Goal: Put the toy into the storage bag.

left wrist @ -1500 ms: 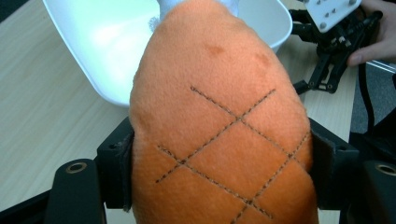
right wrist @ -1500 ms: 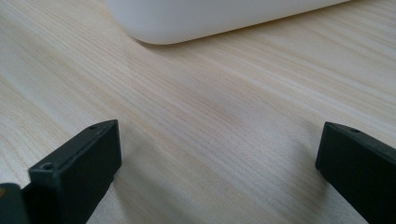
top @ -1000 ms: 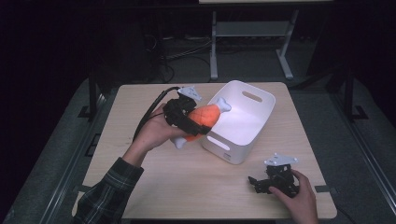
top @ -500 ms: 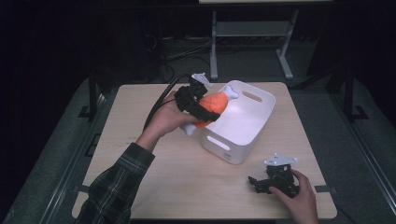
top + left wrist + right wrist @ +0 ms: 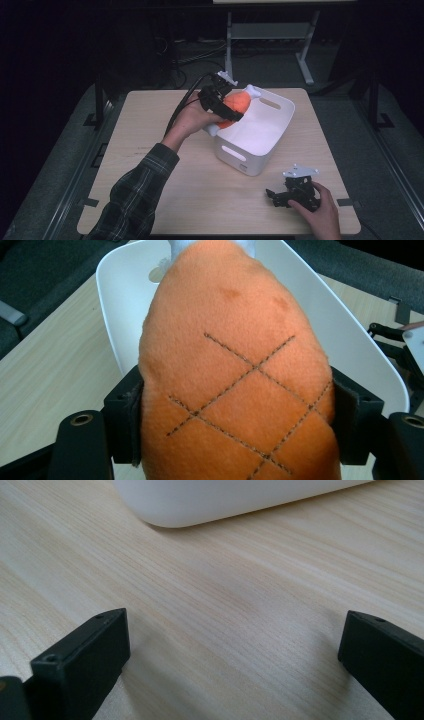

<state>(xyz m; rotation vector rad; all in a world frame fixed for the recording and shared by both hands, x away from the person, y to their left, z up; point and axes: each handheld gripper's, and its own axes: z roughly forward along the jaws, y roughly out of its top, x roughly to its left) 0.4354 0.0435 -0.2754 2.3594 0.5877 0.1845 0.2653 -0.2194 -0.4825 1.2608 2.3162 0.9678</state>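
Item: orange plush toy (image 5: 235,370), drumstick-shaped with a white end and stitched diamond lines.
Location: in the air above the near-left rim of the white bin (image 5: 272,127), partly over its opening, clear of the table (image 5: 150,150).
Left gripper (image 5: 220,102): jaws clamped on the plush, one black pad pressed into each flank at its wide lower body; the toy bulges past them toward the camera and away over the bin.
Right gripper (image 5: 235,650): jaws wide apart, nothing between them, resting low on the table near the bin's near corner.
Bin contents: appears empty, though the plush hides much of the floor in the left gripper view.
Risk 1: soft fabric may squirm out of the pads if the grip loosens early, dropping the toy on the rim or outside.
Risk 2: release too near the rim could leave the toy hung on the wall or tipping back onto the table.
Risk 3: a low pass could knock the light bin sideways.
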